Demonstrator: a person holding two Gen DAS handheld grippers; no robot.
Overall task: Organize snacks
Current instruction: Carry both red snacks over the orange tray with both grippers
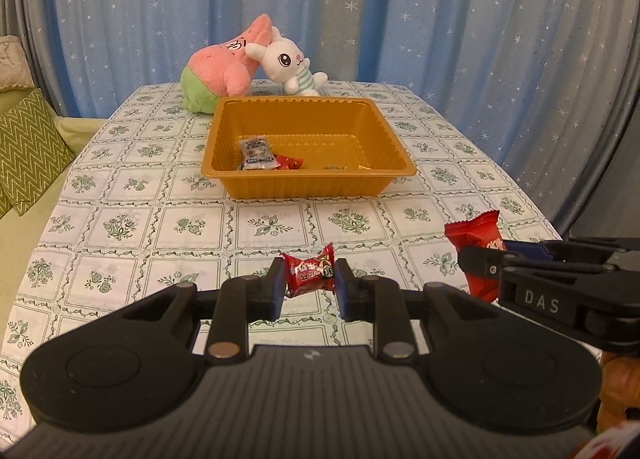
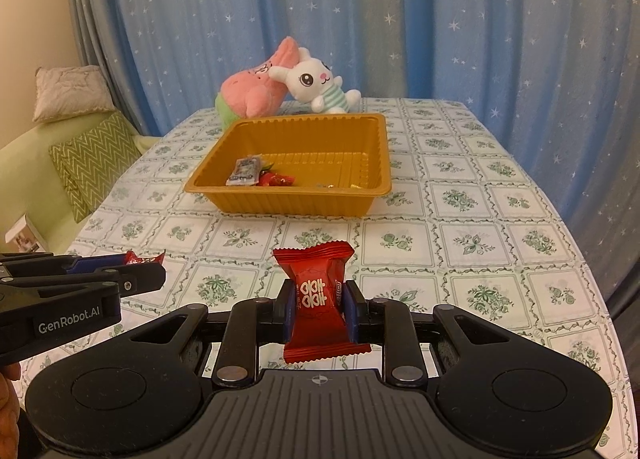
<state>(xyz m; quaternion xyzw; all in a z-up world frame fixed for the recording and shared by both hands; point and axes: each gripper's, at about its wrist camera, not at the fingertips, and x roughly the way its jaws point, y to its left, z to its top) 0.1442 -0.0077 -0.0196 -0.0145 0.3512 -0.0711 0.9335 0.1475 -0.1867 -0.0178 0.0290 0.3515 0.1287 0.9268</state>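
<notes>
My left gripper [image 1: 308,279] is shut on a small red twist-wrapped candy [image 1: 310,273], held above the tablecloth. My right gripper [image 2: 318,303] is shut on a taller red snack packet [image 2: 318,295] with white lettering. Each gripper shows from the side in the other's view: the right one [image 1: 476,263] with its red packet [image 1: 478,235], the left one [image 2: 148,265] with the candy [image 2: 140,257]. Ahead on the table stands a golden plastic tray [image 1: 300,187] [image 2: 288,203] holding a grey-blue sachet [image 1: 256,155] [image 2: 244,173] and a red candy [image 1: 290,162] [image 2: 276,179].
A pink-and-green plush [image 1: 222,67] [image 2: 252,95] and a white rabbit plush [image 1: 290,63] [image 2: 316,85] lie behind the tray. A sofa with a green zigzag cushion [image 1: 28,151] [image 2: 94,159] stands left of the table. Blue starred curtains [image 1: 440,19] hang behind.
</notes>
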